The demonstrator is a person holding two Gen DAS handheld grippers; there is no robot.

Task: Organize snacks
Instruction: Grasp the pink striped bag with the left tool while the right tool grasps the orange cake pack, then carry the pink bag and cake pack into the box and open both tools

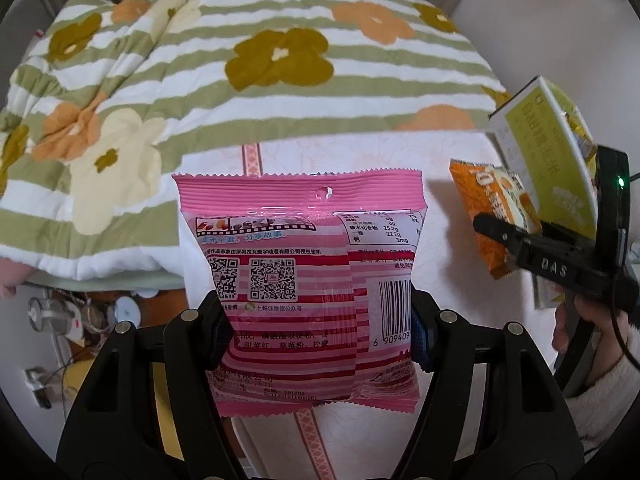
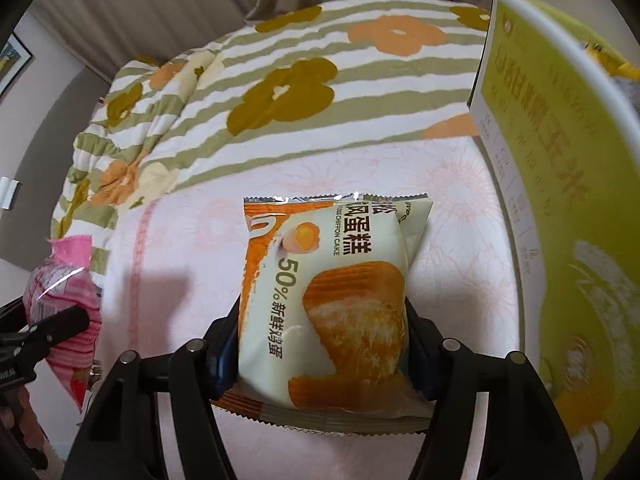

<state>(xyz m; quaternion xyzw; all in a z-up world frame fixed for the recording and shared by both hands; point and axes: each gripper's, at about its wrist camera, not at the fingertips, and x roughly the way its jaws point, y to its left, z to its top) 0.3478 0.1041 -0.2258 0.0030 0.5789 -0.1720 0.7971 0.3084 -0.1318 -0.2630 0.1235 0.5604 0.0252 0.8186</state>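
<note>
A pink striped snack bag [image 1: 300, 248] hangs back side up, showing QR codes and a barcode, above the pale bed sheet [image 1: 444, 240]. My left gripper [image 1: 316, 328] is shut on its lower half, one finger on each side. An orange and cream chiffon cake packet [image 2: 328, 280] sits between the fingers of my right gripper [image 2: 320, 344], whose pads press its two sides. The left wrist view shows that same packet [image 1: 484, 208] at the right, in the right gripper [image 1: 516, 240]. The pink bag [image 2: 64, 292] and left gripper [image 2: 52, 332] show at the left edge of the right wrist view.
A tall yellow-green box [image 2: 560, 200] stands close at the right, beside the cake packet. A green-striped flowered quilt [image 1: 240, 60] covers the far half of the bed. Small household items [image 1: 80, 320] lie on the floor at lower left. A hand [image 1: 576, 320] holds the right gripper.
</note>
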